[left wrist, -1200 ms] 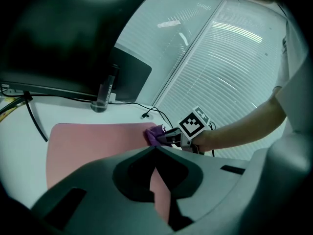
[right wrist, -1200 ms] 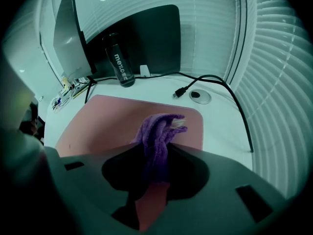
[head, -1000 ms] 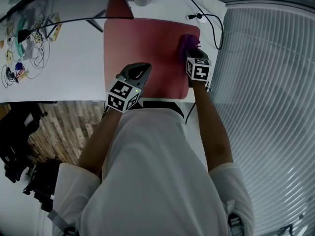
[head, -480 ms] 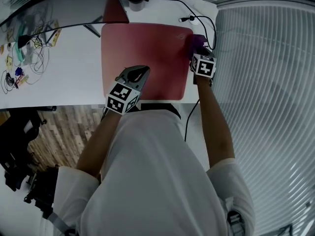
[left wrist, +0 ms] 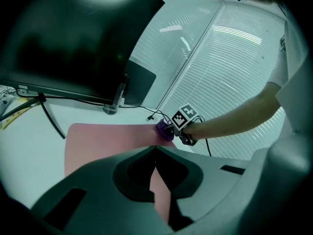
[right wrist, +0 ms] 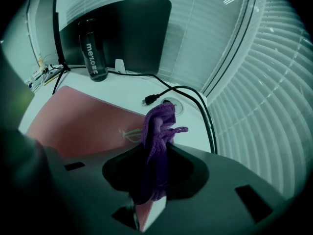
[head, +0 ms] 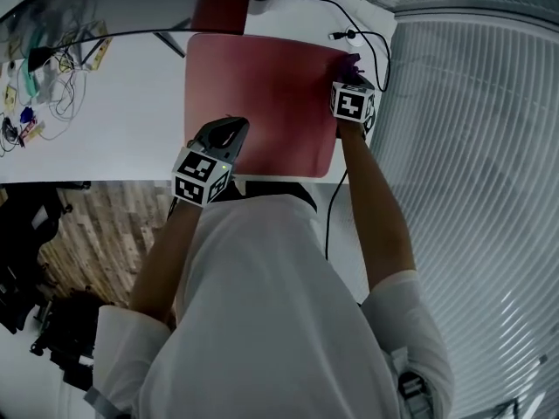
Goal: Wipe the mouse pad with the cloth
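Note:
The red mouse pad (head: 262, 94) lies on the white desk. My right gripper (head: 351, 77) is at the pad's far right corner, shut on a bunched purple cloth (head: 350, 65). In the right gripper view the cloth (right wrist: 156, 131) stands up between the jaws, over the pad's (right wrist: 83, 124) corner logo. My left gripper (head: 227, 131) rests on the pad's near left part, jaws shut with nothing between them. From the left gripper view, its tips (left wrist: 155, 149) meet over the pad (left wrist: 107, 138), with the right gripper (left wrist: 182, 131) and the cloth (left wrist: 164, 129) beyond.
A dark bottle (right wrist: 95, 50) and a monitor (right wrist: 132, 28) stand behind the pad. A black cable (head: 371, 46) loops past the far right corner beside a round desk port (right wrist: 172, 106). Wires and small parts (head: 39, 77) clutter the left. Blinds (head: 472, 190) run along the right.
The right gripper has carried the cloth rightwards and away, from the pad's right part to its far right corner. The left gripper stays on the near left part.

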Available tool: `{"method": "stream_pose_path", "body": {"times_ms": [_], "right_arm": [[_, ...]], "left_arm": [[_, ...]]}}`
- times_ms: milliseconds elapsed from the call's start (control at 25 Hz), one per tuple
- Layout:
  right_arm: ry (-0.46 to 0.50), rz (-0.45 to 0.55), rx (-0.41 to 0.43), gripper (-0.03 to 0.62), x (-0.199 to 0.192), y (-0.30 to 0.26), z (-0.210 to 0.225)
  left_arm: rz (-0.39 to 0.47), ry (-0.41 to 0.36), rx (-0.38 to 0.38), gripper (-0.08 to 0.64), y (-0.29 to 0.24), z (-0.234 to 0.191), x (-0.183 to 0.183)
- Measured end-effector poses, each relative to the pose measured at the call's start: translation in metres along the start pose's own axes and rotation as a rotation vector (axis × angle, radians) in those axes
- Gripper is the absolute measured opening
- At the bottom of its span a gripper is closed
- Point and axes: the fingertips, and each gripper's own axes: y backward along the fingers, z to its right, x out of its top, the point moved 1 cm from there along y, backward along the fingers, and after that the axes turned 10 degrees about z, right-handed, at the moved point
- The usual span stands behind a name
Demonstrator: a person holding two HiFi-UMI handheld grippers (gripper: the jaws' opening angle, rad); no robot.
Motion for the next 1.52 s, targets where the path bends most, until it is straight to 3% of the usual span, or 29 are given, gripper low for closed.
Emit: {"method": "stream_pose_path", "body": {"times_ms": [600, 1520], "right_arm": [[0.091, 0.047, 0.040, 0.132, 0.032, -0.003, -0.078], [0.204, 0.096, 0.205, 0.132, 0.076, 0.004, -0.220]], "left_arm": [[0.032, 0.068, 0.078, 0.017, 0.055, -0.063, -0.011], [0.073, 0.164, 0.129, 0.017, 0.102, -0.115, -0.030]]}}
